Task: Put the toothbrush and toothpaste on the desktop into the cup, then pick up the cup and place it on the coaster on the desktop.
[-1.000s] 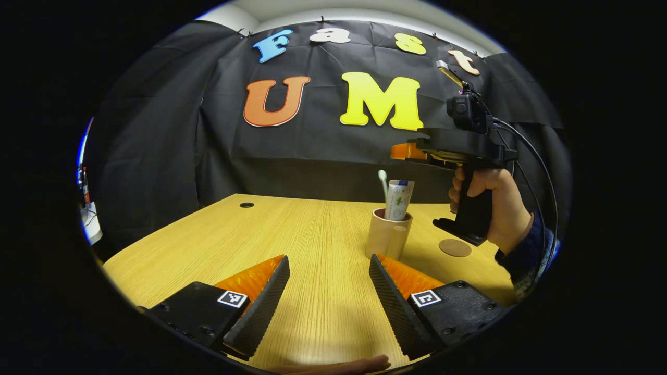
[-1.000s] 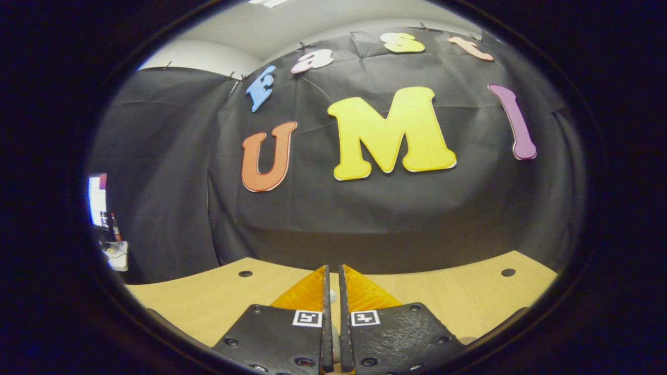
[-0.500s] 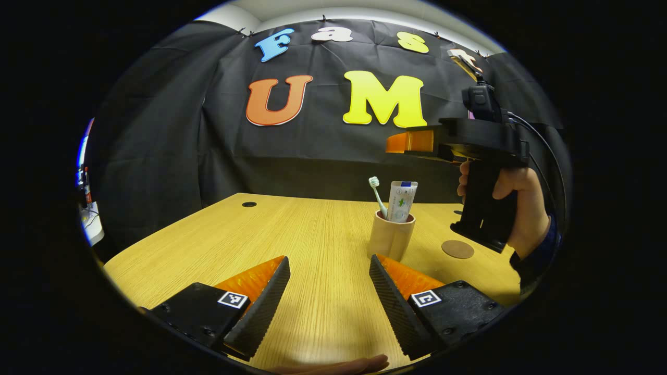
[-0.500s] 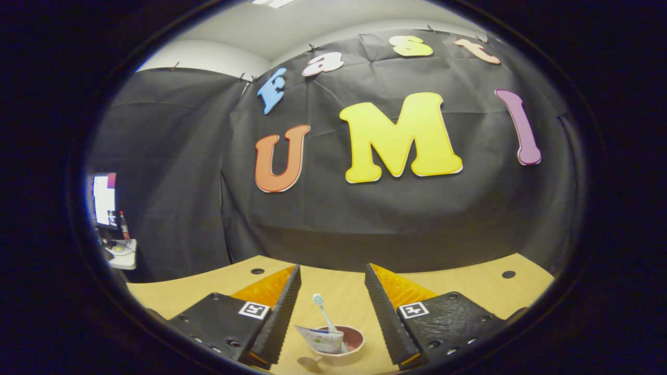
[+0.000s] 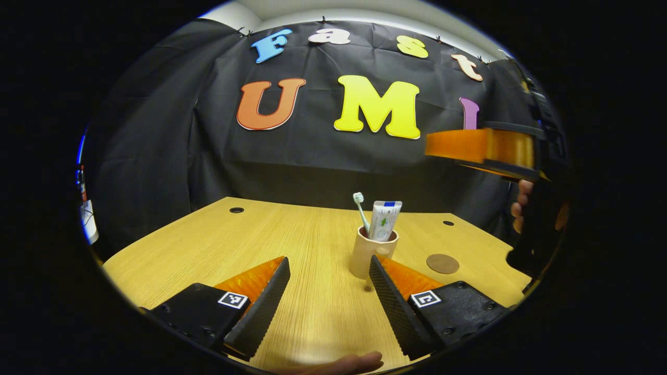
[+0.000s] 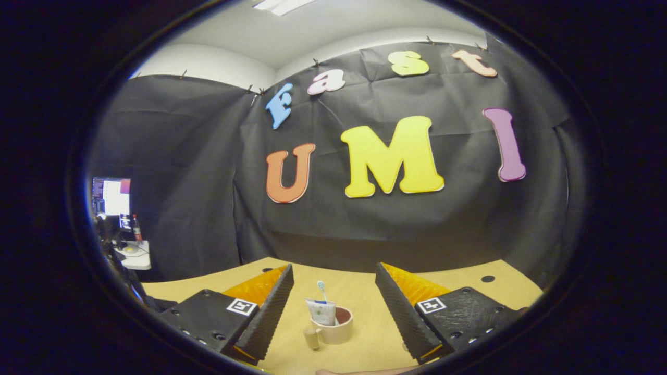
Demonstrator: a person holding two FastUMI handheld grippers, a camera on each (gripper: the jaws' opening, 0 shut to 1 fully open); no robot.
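A wide wooden table (image 5: 271, 239) is seen in front of a black cloth wall. Near the middle of the table a tan cup (image 5: 368, 255) stands upright, and it is also seen from above in the right gripper view (image 6: 337, 328). A toothpaste tube (image 5: 382, 221) and a toothbrush (image 5: 360, 210) are already held inside the cup, both sticking up past its rim, the brush head uppermost. A small round brown coaster (image 5: 442, 263) lies flat on the table, near the cup on its right and apart from it.

The left hand-held gripper (image 5: 328, 284) is held low over the table with its fingers spread wide and nothing between them; the cup stands just beyond one fingertip. The right hand-held gripper (image 6: 333, 291) is raised above the cup, its fingers also spread and empty. A small tan object beside the cup in the right gripper view cannot be identified.

The filling step is judged done; the cup is not yet lifted onto the coaster. Risk is judged to lie in the tall, top-heavy contents: a sideways knock from a fingertip, or a grip taken too high or off-centre, could tip the cup and spill the brush and tube. A tilted set-down could leave the cup half off the coaster.
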